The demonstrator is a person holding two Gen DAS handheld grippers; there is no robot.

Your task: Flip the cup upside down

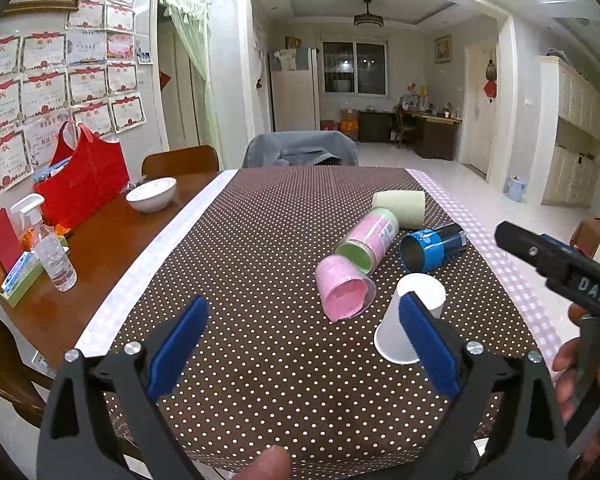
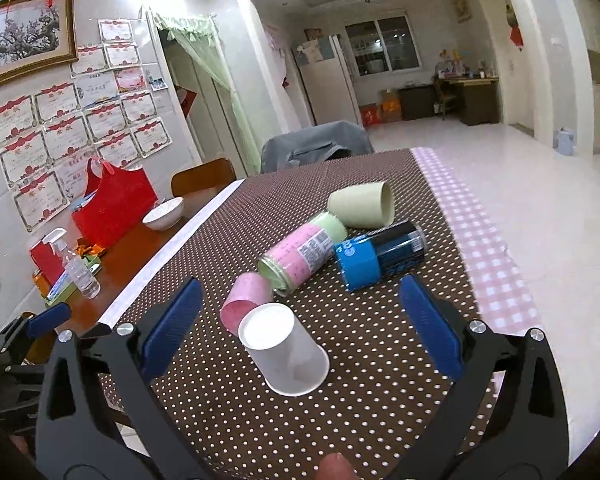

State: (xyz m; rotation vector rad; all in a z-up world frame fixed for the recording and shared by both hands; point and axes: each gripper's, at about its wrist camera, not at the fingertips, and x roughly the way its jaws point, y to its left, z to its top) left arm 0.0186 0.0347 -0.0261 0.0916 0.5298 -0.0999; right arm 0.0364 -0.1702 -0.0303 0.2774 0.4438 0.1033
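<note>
White paper cup (image 2: 284,354) upside down on dotted brown tablecloth (image 2: 228,400), rim flat on the cloth, base up, near the front end of the table (image 1: 100,256). Seen between the right gripper (image 2: 300,332) fingers (image 2: 430,328), touching neither; fingers spread wide, holding nothing. Open cloth on both sides of the cup inside that span.

Left gripper (image 1: 304,344) fingers (image 1: 178,348) also spread wide, nothing between them but bare cloth. Same paper cup (image 1: 408,320) partly behind the left gripper's right-hand finger in the left wrist view; contact there cannot be told.

Just behind the cup: pink cup (image 2: 246,300) on its side, mouth toward the cameras, very close to the paper cup; touching or not unclear. Behind that, pink-and-green jar (image 2: 304,252) lying down, blue can (image 2: 380,256) lying beside it to the right, pale green cup (image 2: 362,204) on its side farthest back. Four lying pieces crowded together, little room among them.

Right edge: pink checked border (image 2: 472,240) of the cloth, then the table drops off to floor (image 2: 540,220). Left edge: white strip, then bare wood with white bowl (image 1: 152,194), red bag (image 1: 84,184), spray bottle (image 1: 52,248), well apart from the cups. Broad free cloth left of the cluster.
</note>
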